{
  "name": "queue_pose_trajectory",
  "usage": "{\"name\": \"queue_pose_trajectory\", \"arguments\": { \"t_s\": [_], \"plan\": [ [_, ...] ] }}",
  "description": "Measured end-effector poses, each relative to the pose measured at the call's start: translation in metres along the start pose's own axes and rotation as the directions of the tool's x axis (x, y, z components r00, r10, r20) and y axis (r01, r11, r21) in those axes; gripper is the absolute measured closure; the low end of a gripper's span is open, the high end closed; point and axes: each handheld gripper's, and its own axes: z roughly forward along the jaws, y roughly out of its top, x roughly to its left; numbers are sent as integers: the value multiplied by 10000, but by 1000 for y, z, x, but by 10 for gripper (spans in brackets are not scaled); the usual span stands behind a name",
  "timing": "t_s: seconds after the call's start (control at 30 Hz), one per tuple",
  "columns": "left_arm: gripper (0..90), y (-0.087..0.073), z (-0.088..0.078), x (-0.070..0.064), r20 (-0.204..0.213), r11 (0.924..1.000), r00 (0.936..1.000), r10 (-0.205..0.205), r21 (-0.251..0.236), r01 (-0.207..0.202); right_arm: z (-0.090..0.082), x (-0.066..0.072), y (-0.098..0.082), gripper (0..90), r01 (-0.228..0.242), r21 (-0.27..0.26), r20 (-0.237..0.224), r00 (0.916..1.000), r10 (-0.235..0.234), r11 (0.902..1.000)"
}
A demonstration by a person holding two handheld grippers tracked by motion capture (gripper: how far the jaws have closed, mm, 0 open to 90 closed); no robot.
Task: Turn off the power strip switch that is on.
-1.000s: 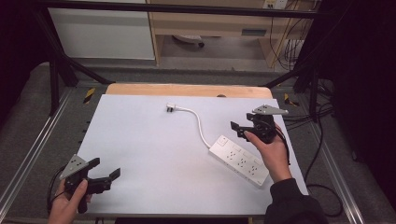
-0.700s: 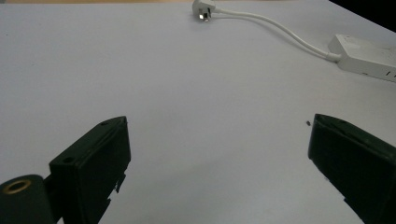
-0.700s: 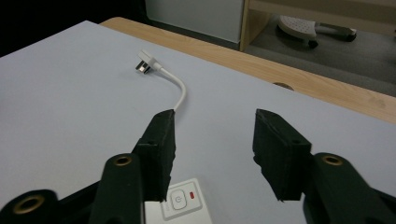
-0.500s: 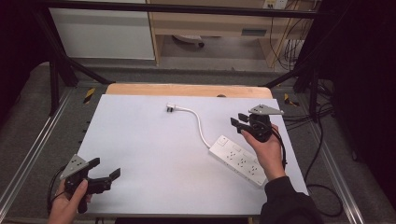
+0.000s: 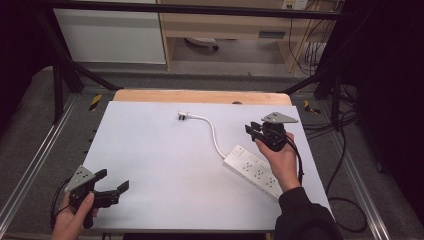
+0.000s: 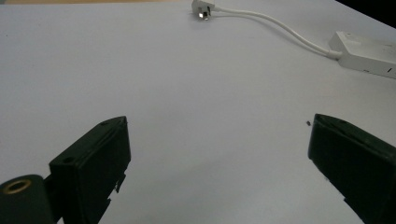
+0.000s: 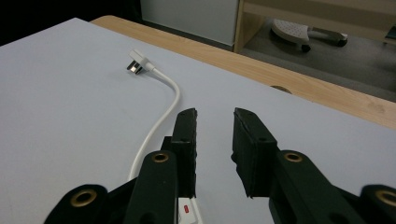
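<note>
White power strip (image 5: 255, 172) lies flat on the right half of the desk (image 5: 160, 150), long axis running diagonally, its near end toward the person's right forearm. Right hand-held gripper (image 5: 254, 131) hovers just over the strip's far end, where the red switch (image 7: 186, 207) sits; seen from the right gripper view the switch end lies directly under the jaw roots. Jaws have just been closing and now stand with a narrow gap, nothing between them, pointing across the desk toward the plug (image 5: 182, 116). White cord (image 5: 214, 134) leaves the strip's far end, curves off to the left of the jaws and ends at the plug, which lies well beyond the jaw tips near the desk's wooden back edge. Left hand-held gripper (image 5: 111, 189) is at the near left corner of the desk, well apart from the strip, jaws spread wide over bare surface, holding nothing.
</note>
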Motion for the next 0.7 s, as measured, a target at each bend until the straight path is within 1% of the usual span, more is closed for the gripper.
{"name": "queue_pose_trajectory", "arguments": {
  "t_s": [0.13, 0.27, 0.3, 0.37, 0.5, 0.7],
  "plan": [
    [56, 0, 0, 0, 12, 10000, 10000, -24, 0, 24, 2, 2, -3, 741, 165, 38, 21, 9999, -165, 9999],
    [56, 0, 0, 0, 16, 10000, 10000, -14, 8, 14, 5, 2, -9, 779, 233, 83, 66, 9997, -233, 9997],
    [56, 0, 0, 0, 17, 10000, 10000, -11, 11, 11, 5, 2, -12, 803, 143, 50, 54, 9999, -144, 9999],
    [56, 0, 0, 0, 18, 10000, 10000, -6, 16, 6, 5, 2, -13, 811, 176, 44, 72, 9998, -176, 9998],
    [56, 0, 0, 0, 24, 10000, 10000, 9, 25, -9, 5, 1, -18, 842, 47, 11, 96, 9999, -47, 10000],
    [56, 0, 0, 0, 17, 10000, 10000, 29, 35, -29, 5, 1, -26, 889, -121, 163, 116, 9999, 119, 9998]
  ]
}}
